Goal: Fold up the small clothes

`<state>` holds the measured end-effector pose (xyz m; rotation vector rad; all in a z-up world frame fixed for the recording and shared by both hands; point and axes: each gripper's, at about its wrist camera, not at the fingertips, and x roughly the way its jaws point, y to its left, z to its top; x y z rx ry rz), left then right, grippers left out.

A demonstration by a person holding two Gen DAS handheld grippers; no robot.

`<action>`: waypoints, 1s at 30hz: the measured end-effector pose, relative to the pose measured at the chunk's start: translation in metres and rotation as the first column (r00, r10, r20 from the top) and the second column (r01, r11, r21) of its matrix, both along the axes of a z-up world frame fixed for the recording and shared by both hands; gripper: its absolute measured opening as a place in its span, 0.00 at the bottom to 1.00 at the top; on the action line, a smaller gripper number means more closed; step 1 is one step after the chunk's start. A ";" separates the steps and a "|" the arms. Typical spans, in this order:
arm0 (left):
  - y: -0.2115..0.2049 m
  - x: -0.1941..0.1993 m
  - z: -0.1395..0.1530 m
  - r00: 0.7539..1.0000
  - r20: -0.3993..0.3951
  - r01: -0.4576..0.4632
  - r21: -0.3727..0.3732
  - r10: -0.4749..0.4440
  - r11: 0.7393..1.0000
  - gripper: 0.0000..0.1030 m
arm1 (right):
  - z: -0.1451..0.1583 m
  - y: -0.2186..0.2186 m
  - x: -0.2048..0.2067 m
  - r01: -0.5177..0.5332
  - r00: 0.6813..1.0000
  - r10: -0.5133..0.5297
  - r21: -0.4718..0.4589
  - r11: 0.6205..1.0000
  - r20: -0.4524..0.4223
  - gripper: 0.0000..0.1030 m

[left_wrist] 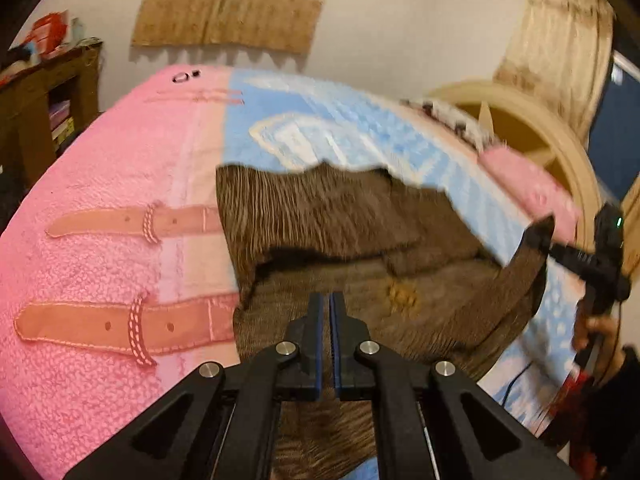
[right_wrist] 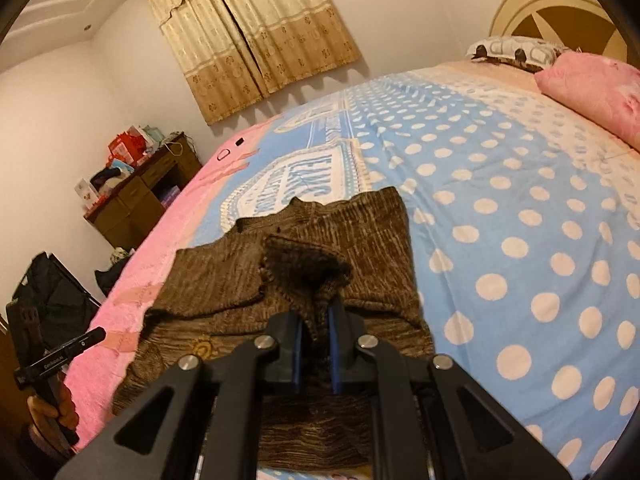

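Observation:
A brown knitted sweater (left_wrist: 340, 216) lies on the bed, its near part raised off the blanket. In the left wrist view my left gripper (left_wrist: 330, 312) is shut, with a thin strip of the brown knit between its blue pads. At the right edge of that view my right gripper (left_wrist: 540, 232) pinches the sweater's lifted corner. From the right wrist, the sweater (right_wrist: 372, 240) bunches up into a fold just ahead of my right gripper (right_wrist: 316, 320), which is shut on that bunch. A small yellow patch (right_wrist: 202, 350) shows on the knit.
The sweater rests on a pink and blue blanket (right_wrist: 520, 200) spread over the bed. A pink pillow (right_wrist: 600, 88) and a patterned one lie by the headboard (right_wrist: 560, 12). Beyond the bed's far side stands a cluttered wooden cabinet (right_wrist: 140, 200). A person's hand (right_wrist: 52, 408) grips the left handle.

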<state>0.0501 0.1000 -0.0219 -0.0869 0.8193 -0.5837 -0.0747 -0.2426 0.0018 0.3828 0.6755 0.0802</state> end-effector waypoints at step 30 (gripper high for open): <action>-0.018 -0.019 -0.031 0.999 -0.027 0.025 -0.022 -0.026 0.999 0.99 | -0.040 -0.015 -0.027 0.021 0.997 -0.011 0.125 0.992 -0.076 0.13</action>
